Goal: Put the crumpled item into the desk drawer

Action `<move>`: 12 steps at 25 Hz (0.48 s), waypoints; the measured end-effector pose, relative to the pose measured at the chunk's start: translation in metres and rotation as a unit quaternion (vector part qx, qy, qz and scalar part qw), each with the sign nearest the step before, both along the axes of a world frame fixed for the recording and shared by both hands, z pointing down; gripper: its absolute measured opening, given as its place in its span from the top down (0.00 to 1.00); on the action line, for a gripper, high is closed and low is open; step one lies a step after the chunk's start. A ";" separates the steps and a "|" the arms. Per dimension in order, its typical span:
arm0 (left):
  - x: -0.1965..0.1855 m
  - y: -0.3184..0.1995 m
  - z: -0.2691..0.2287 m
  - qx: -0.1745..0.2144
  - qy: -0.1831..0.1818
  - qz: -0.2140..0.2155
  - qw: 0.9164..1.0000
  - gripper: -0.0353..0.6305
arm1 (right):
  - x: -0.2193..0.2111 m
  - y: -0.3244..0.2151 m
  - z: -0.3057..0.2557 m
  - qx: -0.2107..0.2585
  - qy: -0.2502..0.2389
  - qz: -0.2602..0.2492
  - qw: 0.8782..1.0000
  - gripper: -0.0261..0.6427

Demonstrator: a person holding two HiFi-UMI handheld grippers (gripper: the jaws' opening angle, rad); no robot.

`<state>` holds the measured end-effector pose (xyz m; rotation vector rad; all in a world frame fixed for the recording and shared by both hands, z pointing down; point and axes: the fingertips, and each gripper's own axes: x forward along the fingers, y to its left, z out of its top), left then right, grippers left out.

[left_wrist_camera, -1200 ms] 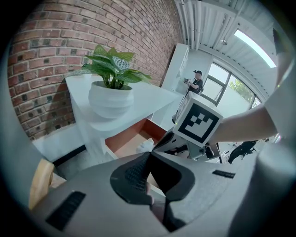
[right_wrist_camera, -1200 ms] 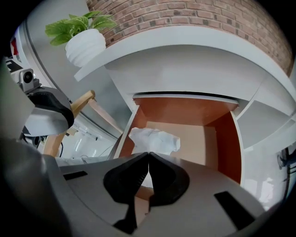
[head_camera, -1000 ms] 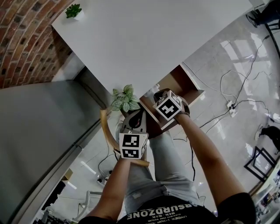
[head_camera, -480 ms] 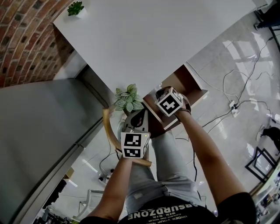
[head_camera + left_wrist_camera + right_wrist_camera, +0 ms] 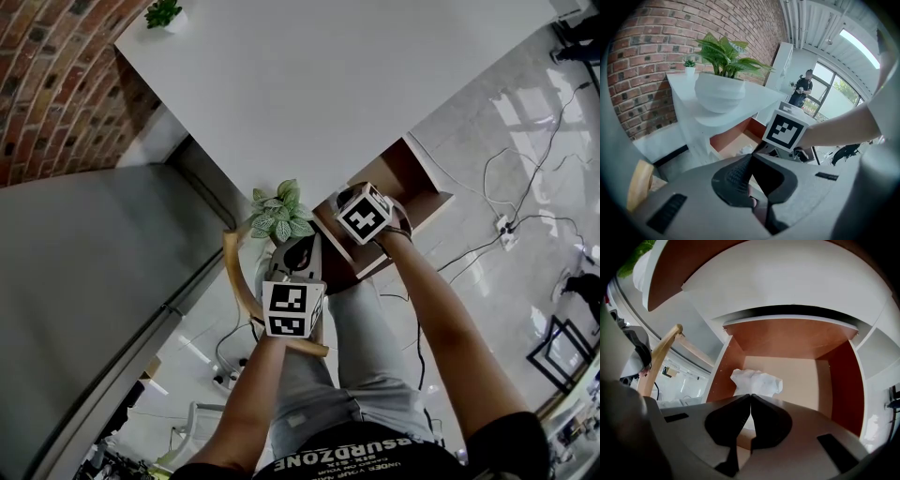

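The right gripper's (image 5: 750, 395) fingers are closed tip to tip, apparently pinching a fold of the crumpled item (image 5: 757, 380). The item bulges just past them inside the drawer (image 5: 839, 380), close to one side wall. It looks like light, soft paper, so any fold will hold it. The left gripper (image 5: 751, 157) is closed and empty outside the drawer.

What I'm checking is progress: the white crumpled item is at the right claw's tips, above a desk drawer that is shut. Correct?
Not quite. The desk drawer is open, not shut: the right gripper view looks straight into it, at its pale floor and reddish-brown walls. The rest stands: the white crumpled item is at the tips of the right claw.
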<state>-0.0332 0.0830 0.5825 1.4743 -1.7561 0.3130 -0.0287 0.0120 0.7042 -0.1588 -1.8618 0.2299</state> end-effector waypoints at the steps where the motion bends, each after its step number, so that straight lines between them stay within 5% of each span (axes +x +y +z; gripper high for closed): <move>1: 0.000 0.000 0.000 0.001 0.000 0.000 1.000 0.94 | -0.001 0.001 0.002 -0.001 0.000 -0.001 1.000 0.96; 12: -0.001 0.001 0.006 -0.006 0.000 0.001 1.000 0.94 | 0.003 0.006 0.022 -0.008 0.020 -0.012 1.000 0.96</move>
